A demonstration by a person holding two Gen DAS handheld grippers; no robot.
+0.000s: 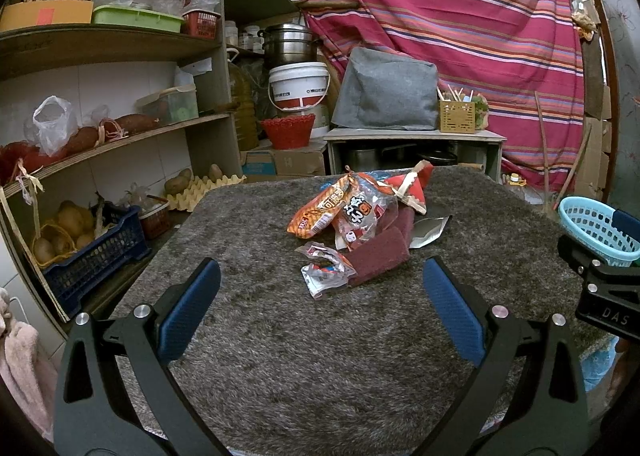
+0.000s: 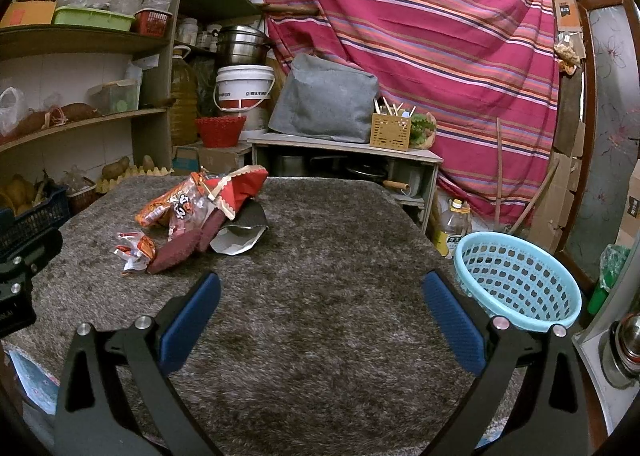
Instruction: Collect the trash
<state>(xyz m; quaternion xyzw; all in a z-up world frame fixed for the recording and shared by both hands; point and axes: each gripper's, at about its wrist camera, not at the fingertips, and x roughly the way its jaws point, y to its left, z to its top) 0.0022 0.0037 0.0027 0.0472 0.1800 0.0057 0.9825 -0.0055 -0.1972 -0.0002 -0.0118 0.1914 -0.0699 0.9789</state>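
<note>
Nearest in the left wrist view, the left hand-held gripper [image 1: 320, 298] hangs over the shaggy grey-brown worktop [image 1: 280, 356] with its blue pads spread wide and nothing between them. Just ahead of its fingertips, slightly toward the right pad, lies a crumpled clear wrapper [image 1: 325, 270], touching a dark red scouring pad [image 1: 380, 258]. Beyond these sits the rest of the trash pile: an orange snack bag [image 1: 316, 211], a printed clear packet [image 1: 362, 217], a silver foil pouch [image 1: 430, 230] and a red paper piece [image 1: 412, 185] on top.

The right hand-held gripper [image 2: 320, 298] is likewise spread open and empty above the worktop. The same pile lies ahead and well to its left. Just beyond its right pad, a light blue basket [image 2: 520, 280] stands at the worktop's edge, with nothing visible inside.

Farther off are wooden shelves [image 2: 80, 119], a white bucket [image 2: 244, 89] and a striped red cloth [image 2: 420, 35].
</note>
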